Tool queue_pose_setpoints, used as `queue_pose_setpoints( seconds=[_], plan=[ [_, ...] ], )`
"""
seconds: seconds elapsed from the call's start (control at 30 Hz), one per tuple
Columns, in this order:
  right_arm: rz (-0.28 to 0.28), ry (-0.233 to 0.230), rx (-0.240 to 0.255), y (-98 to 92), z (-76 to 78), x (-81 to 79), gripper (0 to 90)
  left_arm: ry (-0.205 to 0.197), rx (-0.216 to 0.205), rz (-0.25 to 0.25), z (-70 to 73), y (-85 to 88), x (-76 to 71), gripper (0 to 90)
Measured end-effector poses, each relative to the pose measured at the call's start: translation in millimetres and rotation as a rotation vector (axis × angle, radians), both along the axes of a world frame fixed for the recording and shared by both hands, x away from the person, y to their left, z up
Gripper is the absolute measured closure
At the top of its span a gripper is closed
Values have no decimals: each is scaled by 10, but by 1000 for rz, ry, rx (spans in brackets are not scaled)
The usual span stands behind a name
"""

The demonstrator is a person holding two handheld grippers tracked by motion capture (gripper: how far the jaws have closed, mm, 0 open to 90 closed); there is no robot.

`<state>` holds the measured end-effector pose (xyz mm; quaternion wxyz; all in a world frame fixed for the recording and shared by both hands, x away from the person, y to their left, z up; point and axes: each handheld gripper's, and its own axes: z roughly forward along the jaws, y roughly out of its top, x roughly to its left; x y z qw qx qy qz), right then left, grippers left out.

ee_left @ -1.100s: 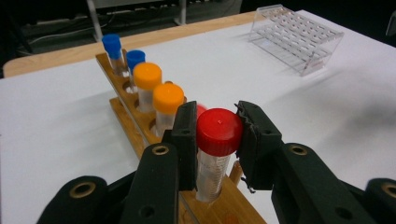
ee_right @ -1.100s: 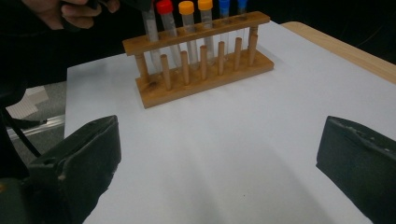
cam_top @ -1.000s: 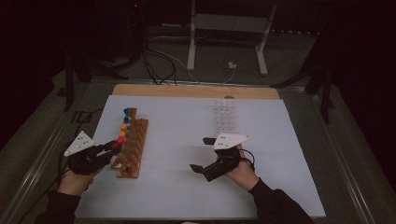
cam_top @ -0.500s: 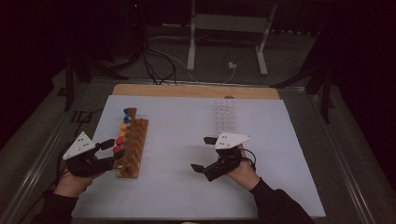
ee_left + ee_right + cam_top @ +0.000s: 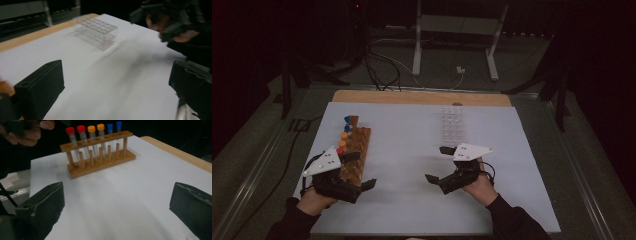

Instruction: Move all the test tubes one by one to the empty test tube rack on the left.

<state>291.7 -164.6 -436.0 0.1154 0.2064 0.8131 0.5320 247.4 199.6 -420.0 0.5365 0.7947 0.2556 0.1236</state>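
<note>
A wooden rack (image 5: 356,147) (image 5: 100,162) stands at the left of the white sheet (image 5: 412,150). It holds several tubes with red, orange and blue caps (image 5: 86,128). My left gripper (image 5: 361,170) (image 5: 115,82) sits at the rack's near end, pointing right across the sheet. Its jaws have just been opening and stand wide apart with nothing between them. A clear plastic rack (image 5: 452,125) (image 5: 96,31) stands at the far middle. Just in front of it, my right gripper (image 5: 438,165) (image 5: 117,202) is open and empty, facing the wooden rack.
A bare wooden strip (image 5: 422,97) runs along the table's far edge. Behind it stand metal stand legs (image 5: 417,50) and loose cables (image 5: 377,65). A cable (image 5: 282,170) trails off the left side.
The left gripper's jaws, closed by the rack's near red-capped tube a second ago, have spread wide. That hand has shifted right, along the rack's near end. The right gripper has stayed put.
</note>
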Motion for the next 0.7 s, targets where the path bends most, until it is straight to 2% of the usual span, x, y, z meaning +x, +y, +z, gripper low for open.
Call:
queue_pose_setpoints(
  seconds=[0.1, 0.17, 0.23, 0.3, 0.37, 0.43, 0.53, 0.7],
  plan=[
    [-21, 2, -3, -69, -45, -6, 0, 1, -11, -19, -87, -89, 2, 5],
    [-33, 2, -11, -108, -72, -12, 0, 2, -3, -39, -139, -132, 10, 5],
    [-45, -1, -30, -153, -105, -24, 0, 9, 7, -50, -201, -174, 19, 5],
    [-52, 4, -48, -202, -146, -35, 0, 20, 0, -61, -271, -210, 20, 5],
    [-60, 9, -64, -267, -202, -55, 0, 22, 24, -67, -344, -252, 14, 5],
    [-69, 12, -78, -318, -248, -69, 0, 29, 27, -73, -417, -282, 14, 5],
    [-75, 40, -87, -401, -311, -84, 0, 26, 52, -85, -465, -307, 11, 5],
    [-98, 47, -110, -459, -378, -94, 0, 18, 67, -89, -496, -314, 11, 5]
  ],
)
